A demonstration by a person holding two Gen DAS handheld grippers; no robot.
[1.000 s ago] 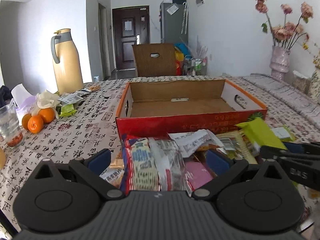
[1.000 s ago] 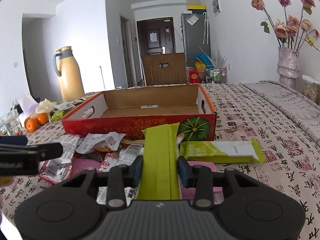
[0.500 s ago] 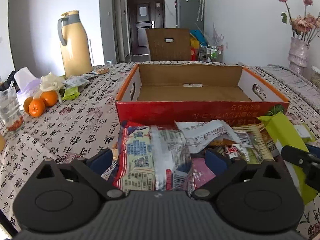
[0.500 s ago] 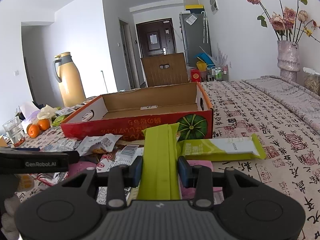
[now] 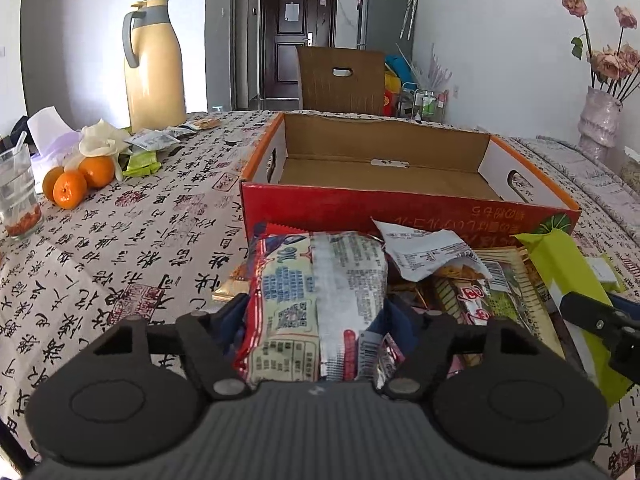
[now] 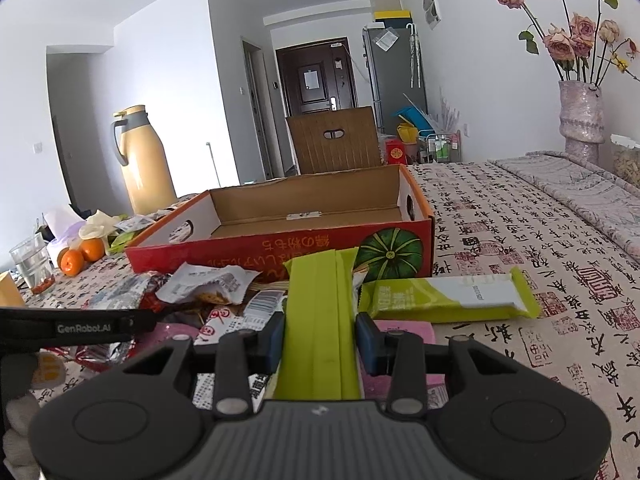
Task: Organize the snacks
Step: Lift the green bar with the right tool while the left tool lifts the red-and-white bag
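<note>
Since the earlier frames the left gripper (image 5: 316,312) has been lowered toward the snack heap and its jaws, formerly spread wide, are closing around a red-edged printed packet (image 5: 288,296) and a silvery packet (image 5: 348,292) lying side by side between them; whether the pads already press on these cannot be told. The right gripper (image 6: 320,338) is unchanged in place and is clenched on a lime-green wrapper (image 6: 318,316), which is held flat between both pads and points toward the box. The red cardboard box (image 5: 404,210), orange along its rim and open at the top, is seen with nothing on its brown floor except a small pale label (image 5: 390,163). The heap of loose packets is found on the patterned tablecloth (image 5: 152,240) just in front of the box's near wall. A second green bar (image 6: 448,298) lies beside the heap, to the right of the held wrapper. At the left, a glass (image 5: 18,196) is noted with a little reddish matter at its bottom, near two oranges (image 5: 78,182) and a tan flask (image 5: 154,66).
</note>
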